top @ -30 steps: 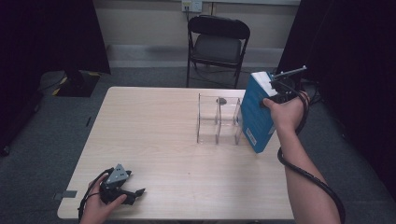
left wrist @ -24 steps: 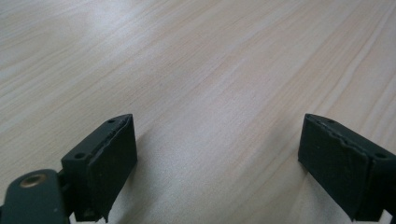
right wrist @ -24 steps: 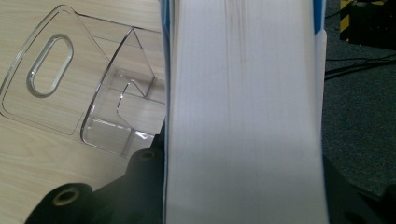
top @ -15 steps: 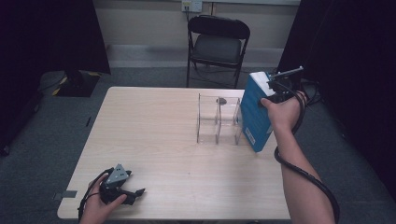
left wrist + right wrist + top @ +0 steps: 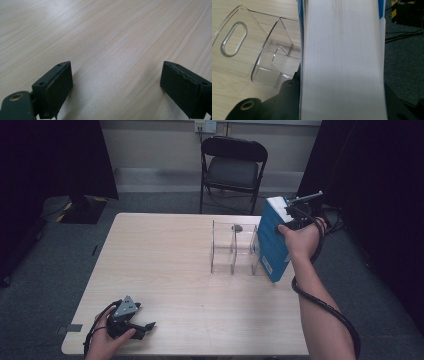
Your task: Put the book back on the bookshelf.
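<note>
Behind the pale wooden table (image 5: pixel 170 270) stands a black folding chair (image 5: pixel 233 165) against a plain wall. The right gripper (image 5: pixel 295 217) holds a thick blue book (image 5: pixel 272 242) upright, its jaws squeezed on the book's sides, and the white page edges (image 5: pixel 342 62) show up close in the right gripper view. The book hangs tilted at the right end of a clear plastic rack (image 5: pixel 234 249), just beside it. Since a second ago the book has barely shifted, so it is likely being lined up over a slot and not yet put in. The left gripper (image 5: pixel 142 327) rests near the table's front edge, its jaws wide apart with nothing between them.
</note>
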{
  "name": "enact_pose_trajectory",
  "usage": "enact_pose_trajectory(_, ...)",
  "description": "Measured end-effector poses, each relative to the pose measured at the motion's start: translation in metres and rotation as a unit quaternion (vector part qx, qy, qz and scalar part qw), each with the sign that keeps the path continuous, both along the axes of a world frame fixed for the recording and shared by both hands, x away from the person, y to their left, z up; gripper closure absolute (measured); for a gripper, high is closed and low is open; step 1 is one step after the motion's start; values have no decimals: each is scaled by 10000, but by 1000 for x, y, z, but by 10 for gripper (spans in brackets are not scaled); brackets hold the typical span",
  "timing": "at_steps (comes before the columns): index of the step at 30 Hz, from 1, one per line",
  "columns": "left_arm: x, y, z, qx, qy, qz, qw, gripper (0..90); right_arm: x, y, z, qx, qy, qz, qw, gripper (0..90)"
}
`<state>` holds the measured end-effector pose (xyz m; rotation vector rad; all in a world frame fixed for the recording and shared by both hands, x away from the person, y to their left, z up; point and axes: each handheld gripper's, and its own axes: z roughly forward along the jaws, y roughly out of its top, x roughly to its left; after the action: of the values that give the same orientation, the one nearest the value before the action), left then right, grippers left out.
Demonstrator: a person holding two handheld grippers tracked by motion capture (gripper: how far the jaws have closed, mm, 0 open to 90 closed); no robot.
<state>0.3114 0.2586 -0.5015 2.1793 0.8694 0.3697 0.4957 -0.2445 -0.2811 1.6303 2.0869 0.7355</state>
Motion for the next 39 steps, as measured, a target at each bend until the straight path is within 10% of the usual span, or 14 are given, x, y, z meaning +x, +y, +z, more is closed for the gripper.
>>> enact_pose_trajectory(39,0,-1,0,-5,4,-8,10000,96,9,7,-19,-45,-53,-94,9999,616)
